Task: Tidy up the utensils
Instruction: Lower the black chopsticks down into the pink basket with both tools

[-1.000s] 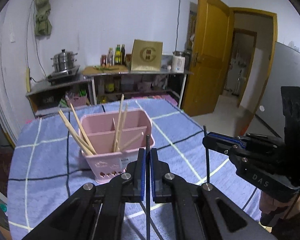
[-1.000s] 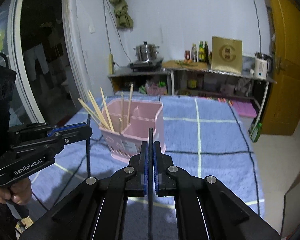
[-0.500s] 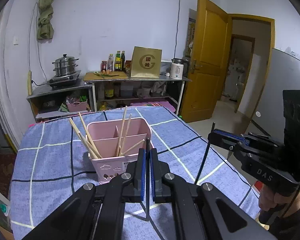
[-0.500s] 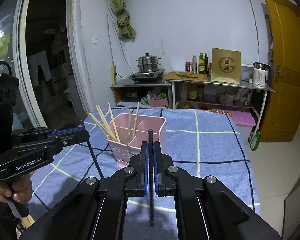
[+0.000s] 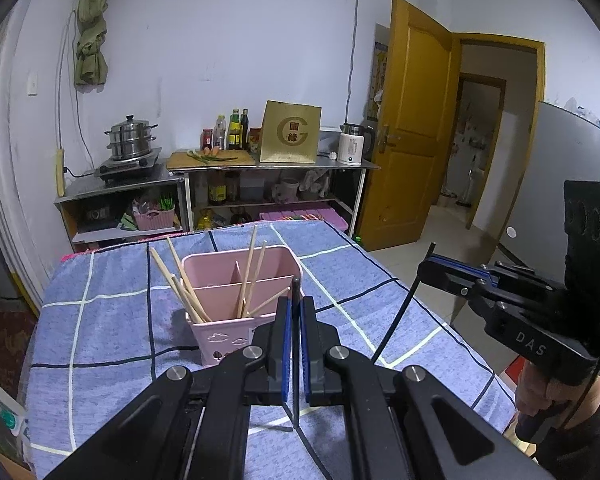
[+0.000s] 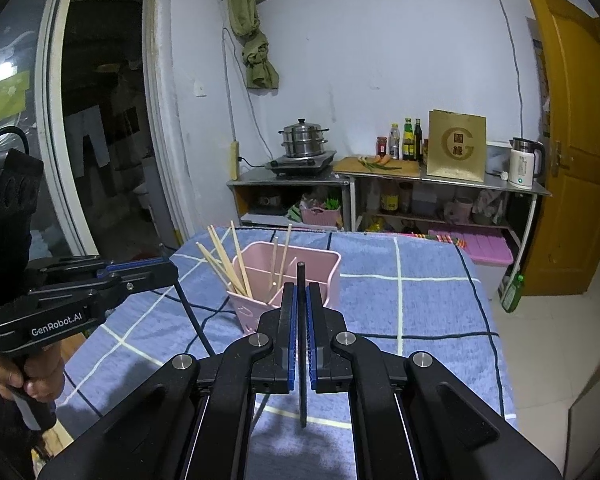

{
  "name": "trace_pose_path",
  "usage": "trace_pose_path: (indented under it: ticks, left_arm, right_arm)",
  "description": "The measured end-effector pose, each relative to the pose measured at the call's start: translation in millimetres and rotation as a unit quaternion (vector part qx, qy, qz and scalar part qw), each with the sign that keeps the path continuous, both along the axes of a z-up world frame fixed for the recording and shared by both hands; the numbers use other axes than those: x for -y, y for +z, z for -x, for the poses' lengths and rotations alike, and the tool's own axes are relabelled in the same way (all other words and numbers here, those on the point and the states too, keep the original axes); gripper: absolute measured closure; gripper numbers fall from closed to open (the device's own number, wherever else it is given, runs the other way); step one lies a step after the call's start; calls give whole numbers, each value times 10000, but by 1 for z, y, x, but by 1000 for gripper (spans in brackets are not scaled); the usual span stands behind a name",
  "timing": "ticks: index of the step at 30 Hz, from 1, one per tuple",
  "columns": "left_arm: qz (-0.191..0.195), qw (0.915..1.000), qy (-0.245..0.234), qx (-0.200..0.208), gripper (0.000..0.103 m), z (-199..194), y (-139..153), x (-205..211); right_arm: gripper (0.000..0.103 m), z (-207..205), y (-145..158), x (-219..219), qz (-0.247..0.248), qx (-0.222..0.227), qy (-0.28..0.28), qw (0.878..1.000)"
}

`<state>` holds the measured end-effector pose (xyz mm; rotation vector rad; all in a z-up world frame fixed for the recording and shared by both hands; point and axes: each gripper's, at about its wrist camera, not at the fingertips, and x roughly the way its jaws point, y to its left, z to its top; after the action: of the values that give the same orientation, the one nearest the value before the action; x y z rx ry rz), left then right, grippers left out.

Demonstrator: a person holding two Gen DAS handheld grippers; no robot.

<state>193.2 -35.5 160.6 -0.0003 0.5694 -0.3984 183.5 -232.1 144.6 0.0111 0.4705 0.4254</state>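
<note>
Both hands are lifting. The left gripper and right gripper rise with their black chopsticks, so the pink holder now sits farther off and lower beyond each claw.

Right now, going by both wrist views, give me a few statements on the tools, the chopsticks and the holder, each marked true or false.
1. The left tool is shut on a black chopstick. True.
2. The right tool is open and holds nothing. False: it is shut on a second black chopstick.
3. The pink holder already has several wooden chopsticks in it. True.
4. The pink holder lies tipped on its side. False: it stands upright on the blue checked tablecloth.
5. Both black chopsticks are already in the holder. False: each is clamped in a tool, outside the holder.
</note>
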Motion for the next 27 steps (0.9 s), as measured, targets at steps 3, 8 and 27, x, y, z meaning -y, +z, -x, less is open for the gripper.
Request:
trace_pose_path:
  ticks: [3,8,27]
  left_arm:
    - [-2,10000,16,-8,99,2,4,-5]
    - [6,9999,91,-69,99,0,11,-14]
    - [21,9986,424,315,99,-38,85,-40]
  right_arm:
    - [99,0,1,0,-21,13,49,10000]
    - [99,-2,3,-9,-40,1,182,9998]
    - [99,-32,50,-53,-189,420,539,9975]
